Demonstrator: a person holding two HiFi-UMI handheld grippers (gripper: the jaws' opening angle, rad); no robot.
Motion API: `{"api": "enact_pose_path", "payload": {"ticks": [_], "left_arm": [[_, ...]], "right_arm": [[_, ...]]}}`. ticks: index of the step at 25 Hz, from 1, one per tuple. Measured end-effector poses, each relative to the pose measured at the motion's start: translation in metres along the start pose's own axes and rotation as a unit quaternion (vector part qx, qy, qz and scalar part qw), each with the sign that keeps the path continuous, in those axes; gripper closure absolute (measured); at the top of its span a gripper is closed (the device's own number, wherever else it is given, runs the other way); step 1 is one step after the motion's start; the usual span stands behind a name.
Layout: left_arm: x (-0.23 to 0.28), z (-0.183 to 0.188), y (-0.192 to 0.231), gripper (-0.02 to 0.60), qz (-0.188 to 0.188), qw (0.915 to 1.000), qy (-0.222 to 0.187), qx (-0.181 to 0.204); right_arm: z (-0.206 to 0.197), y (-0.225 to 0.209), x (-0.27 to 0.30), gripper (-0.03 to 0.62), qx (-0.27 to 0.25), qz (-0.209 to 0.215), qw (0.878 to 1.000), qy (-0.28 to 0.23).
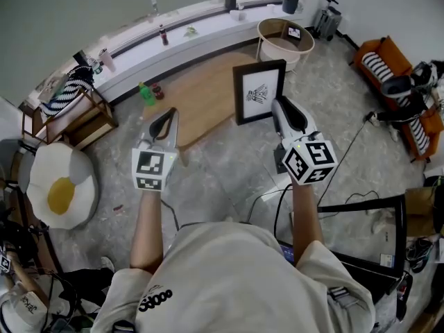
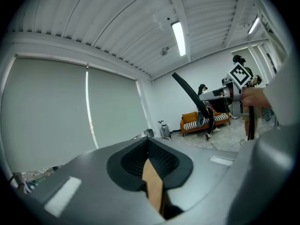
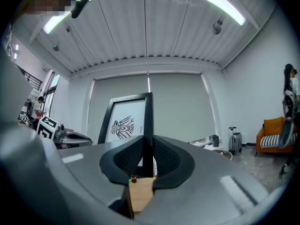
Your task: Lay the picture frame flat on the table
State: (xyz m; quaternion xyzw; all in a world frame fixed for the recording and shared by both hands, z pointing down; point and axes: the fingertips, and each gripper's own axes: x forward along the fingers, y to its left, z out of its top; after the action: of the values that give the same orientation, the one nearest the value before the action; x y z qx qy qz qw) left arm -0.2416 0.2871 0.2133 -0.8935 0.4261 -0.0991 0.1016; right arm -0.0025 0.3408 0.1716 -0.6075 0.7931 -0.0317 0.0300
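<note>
Black is the one frame (image 1: 259,92), which stands upright over the near edge of the one wood table (image 1: 201,106). Whether its lower edge touches the wood cannot be told. It holds a white sheet with a black bird-like figure. The small line of writing beside the figure is too small to read.

There are two grippers, each with one cube of black-and-white square markers. The right gripper (image 1: 277,109) is clamped on the frame's right edge. In the right gripper view its fingers (image 3: 126,156) press on the thin black edge from both sides, and the frame (image 3: 124,125) rises straight up out of them. The left gripper (image 1: 165,120) hangs over the table's near left corner, well apart from the frame. In the left gripper view its fingers (image 2: 133,161) meet along one line with nothing between them.

Around the table are one green bottle (image 1: 146,94) on the floor at its far left, one round tub (image 1: 284,40) beyond the frame, one orange sofa (image 1: 388,61) at the right and one fried-egg cushion (image 1: 62,193) at the left. The dark print on the person's pale shirt cannot be read.
</note>
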Motion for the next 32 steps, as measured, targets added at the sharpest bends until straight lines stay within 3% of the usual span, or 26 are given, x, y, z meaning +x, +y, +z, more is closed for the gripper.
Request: {"api": "enact_pose_path", "payload": {"ticks": [7, 13, 25, 32], "left_arm": [[0.016, 0.001, -0.015, 0.571, 0.021, 0.9998, 0.002, -0.007], [0.035, -0.01, -0.02, 0.571, 0.012, 0.9997, 0.018, -0.007], [0.141, -0.032, 0.045, 0.571, -0.014, 0.9997, 0.01, -0.015], [0.192, -0.028, 0.057, 0.571, -0.022, 0.9997, 0.008, -0.008]], "right_arm": [[0.001, -0.026, 0.003, 0.526, -0.002, 0.016, 1.0, 0.002], [-0.008, -0.042, 0.015, 0.526, 0.007, 0.013, 1.0, 0.007], [-0.017, -0.075, 0.118, 0.526, 0.008, -0.009, 1.0, 0.016], [-0.015, -0.104, 0.156, 0.526, 0.017, -0.012, 1.0, 0.008]]}}
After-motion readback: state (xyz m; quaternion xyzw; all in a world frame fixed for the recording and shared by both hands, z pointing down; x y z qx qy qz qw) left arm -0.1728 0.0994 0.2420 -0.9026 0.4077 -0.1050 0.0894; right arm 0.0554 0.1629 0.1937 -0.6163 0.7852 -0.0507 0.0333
